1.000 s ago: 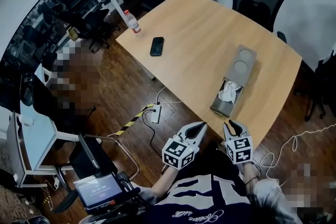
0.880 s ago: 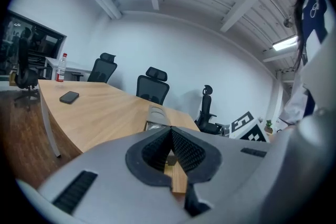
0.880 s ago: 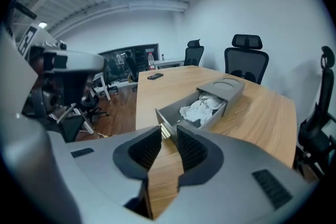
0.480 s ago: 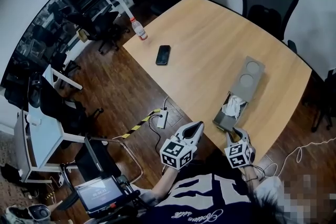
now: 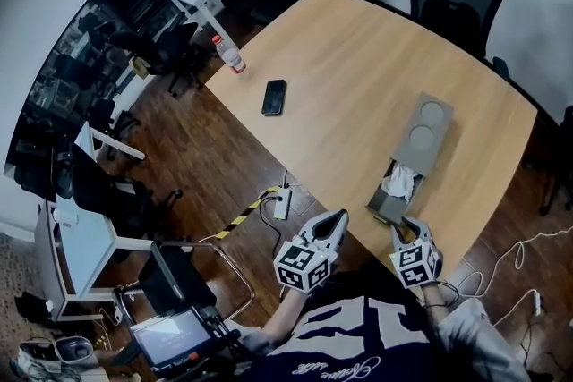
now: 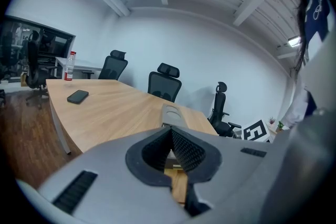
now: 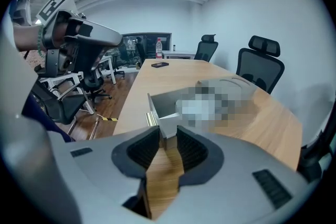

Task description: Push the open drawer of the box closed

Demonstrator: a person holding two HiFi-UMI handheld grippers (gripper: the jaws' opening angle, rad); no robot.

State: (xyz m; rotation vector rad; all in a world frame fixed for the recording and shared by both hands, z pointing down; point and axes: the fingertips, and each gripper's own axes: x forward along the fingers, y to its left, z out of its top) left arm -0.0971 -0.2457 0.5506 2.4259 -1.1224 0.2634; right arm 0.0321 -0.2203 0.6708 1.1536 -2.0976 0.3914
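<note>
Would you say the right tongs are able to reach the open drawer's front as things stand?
Probably yes: the right tongs, closing with nothing gripped, sit right before the drawer front, and nothing stands in the way.

navy shirt (image 5: 358, 334), big white block print on front, grey sleeve (image 5: 470, 340); greenish bracelet (image 7: 39, 39) on left wrist.

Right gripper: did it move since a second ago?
Yes. The right gripper has come closer to the open drawer of the box; its jaws are closing, the drawer's corner just at their tips.
</note>
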